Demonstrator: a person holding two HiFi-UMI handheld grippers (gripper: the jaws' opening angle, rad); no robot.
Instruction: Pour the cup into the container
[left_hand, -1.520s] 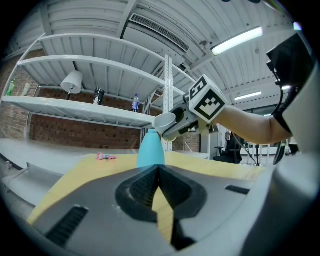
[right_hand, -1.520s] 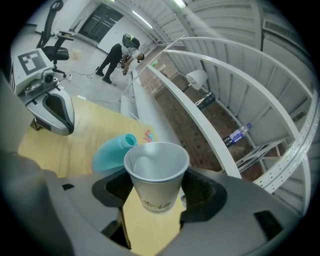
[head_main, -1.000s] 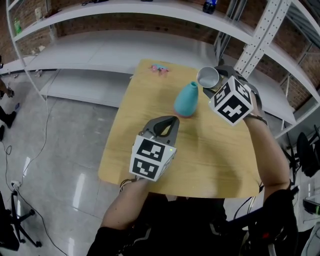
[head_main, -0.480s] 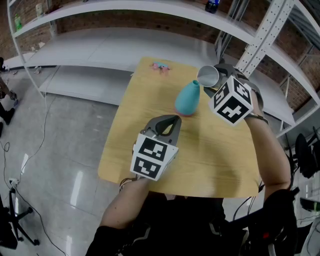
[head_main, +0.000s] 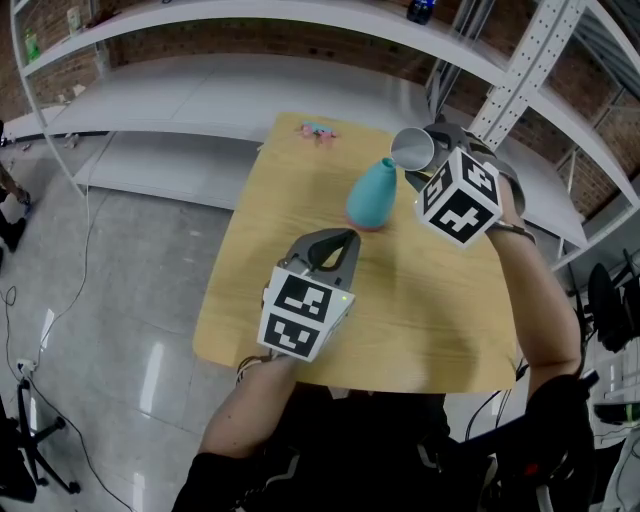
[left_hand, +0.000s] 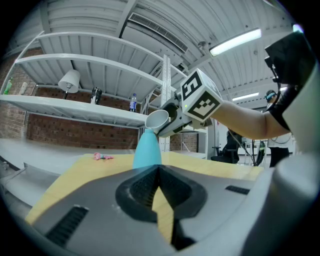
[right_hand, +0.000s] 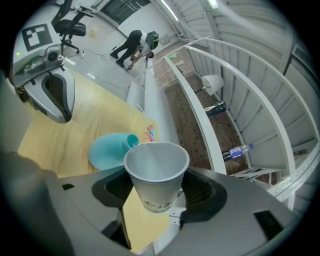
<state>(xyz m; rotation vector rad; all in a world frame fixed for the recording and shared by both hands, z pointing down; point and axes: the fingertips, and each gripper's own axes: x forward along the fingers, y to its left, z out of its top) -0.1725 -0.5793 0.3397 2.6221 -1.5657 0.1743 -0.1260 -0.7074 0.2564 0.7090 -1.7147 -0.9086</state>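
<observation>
The right gripper (head_main: 428, 168) hangs over the table's (head_main: 290, 215) far right edge, its jaws spread wide and pinching a white paper cup (head_main: 413, 150) by the sides. The cup is tipped so that its rim sits just above the narrow mouth of a teal vase (head_main: 372, 196); what shows of the cup's inside is plain white. The vase stands upright on the far half of the table, right of the middle and clear of every edge. The left gripper (head_main: 338, 243) hovers over the middle of the table with its jaws pressed together on nothing, pointing at the vase with a strip of bare wood between them. A small pink thing (head_main: 316, 132) lies close to the far edge, near the left corner. The left side and the near side of the table are bare wood. White shelves (head_main: 250, 95) run close behind the far edge, and a slanted shelf post (head_main: 510, 75) rises just right of the right gripper. To the left of the table is grey floor (head_main: 130, 280).
</observation>
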